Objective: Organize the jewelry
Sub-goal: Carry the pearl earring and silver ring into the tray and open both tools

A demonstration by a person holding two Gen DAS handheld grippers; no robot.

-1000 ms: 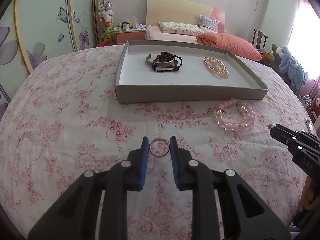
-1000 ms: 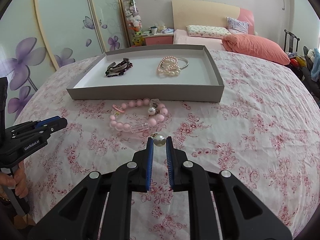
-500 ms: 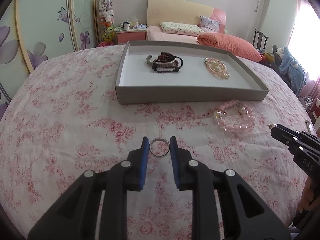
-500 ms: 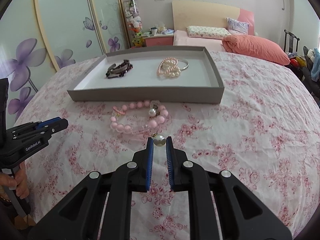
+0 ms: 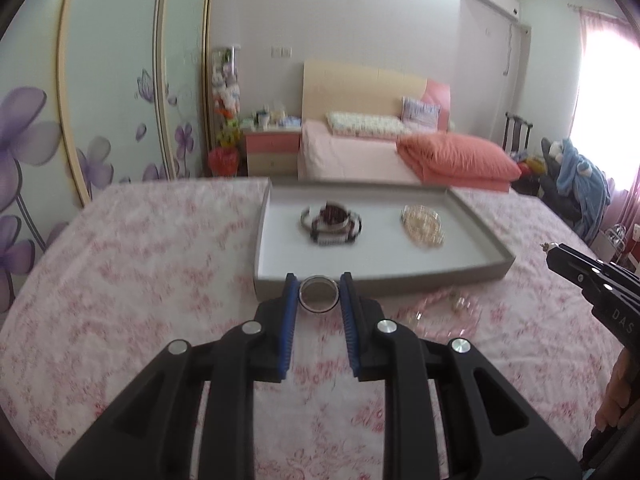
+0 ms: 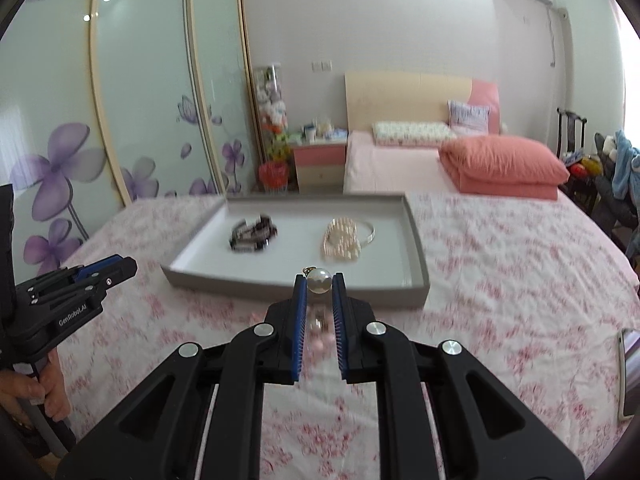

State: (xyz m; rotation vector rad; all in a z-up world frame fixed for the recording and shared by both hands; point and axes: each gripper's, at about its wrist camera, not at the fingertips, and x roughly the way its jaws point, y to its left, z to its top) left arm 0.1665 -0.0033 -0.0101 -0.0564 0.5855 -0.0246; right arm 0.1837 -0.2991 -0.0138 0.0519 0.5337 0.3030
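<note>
Though blurred, tray (image 5: 384, 282) ahead

Both wrist cameras look low along their own fingers, across the floral bedspread (image 5: 140, 272) toward the far headboard (image 6: 404, 96). Left view sits left, right view right; both share the grey tray (image 5: 472, 272) (image 6: 416, 248), close ahead.

Bedroom behind the floral bedspread (image 5: 120, 280)

Orange quilt (image 6: 504, 164) folded at right; flowered wardrobe doors (image 6: 140, 100) at left; nightstand (image 5: 272, 152) centre.
</note>
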